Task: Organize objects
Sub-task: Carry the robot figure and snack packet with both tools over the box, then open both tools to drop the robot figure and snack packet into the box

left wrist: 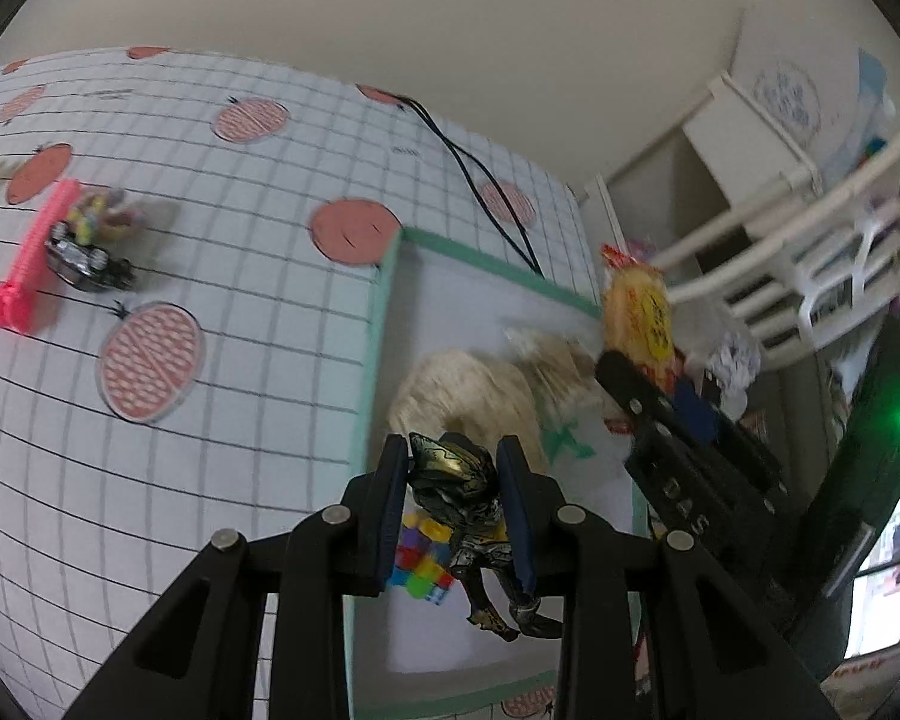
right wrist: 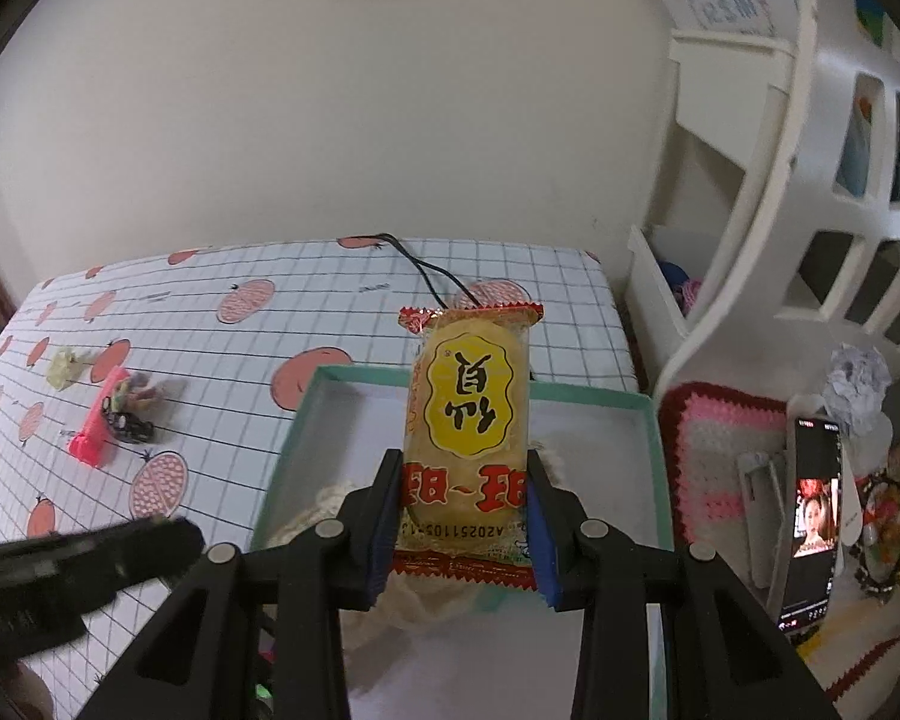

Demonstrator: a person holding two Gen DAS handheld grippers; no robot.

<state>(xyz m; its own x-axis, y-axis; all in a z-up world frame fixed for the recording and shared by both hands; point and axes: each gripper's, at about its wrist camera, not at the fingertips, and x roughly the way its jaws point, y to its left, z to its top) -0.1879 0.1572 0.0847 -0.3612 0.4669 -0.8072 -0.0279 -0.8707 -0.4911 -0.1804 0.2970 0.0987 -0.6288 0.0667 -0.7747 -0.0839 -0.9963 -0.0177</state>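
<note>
My left gripper [left wrist: 455,504] is shut on a small black and gold toy figure [left wrist: 468,501], held over the green-rimmed white box [left wrist: 384,312]. A cream woolly item [left wrist: 462,384] and a colourful block cube [left wrist: 420,564] lie inside the box. My right gripper [right wrist: 465,516] is shut on a yellow and red snack packet [right wrist: 468,414], held upright above the same box [right wrist: 594,397]. In the left wrist view the right gripper [left wrist: 660,384] with the packet [left wrist: 639,312] hangs over the box's far right side. The left gripper's black body [right wrist: 78,558] shows low at the left of the right wrist view.
On the checked tablecloth [left wrist: 210,480] lie a pink comb [left wrist: 33,258], a black toy car [left wrist: 87,261] and a small colourful toy [left wrist: 99,219]. A black cable [left wrist: 480,180] runs across the cloth. A white shelf rack [right wrist: 810,210], a phone [right wrist: 813,516] and a crocheted mat [right wrist: 726,438] stand to the right.
</note>
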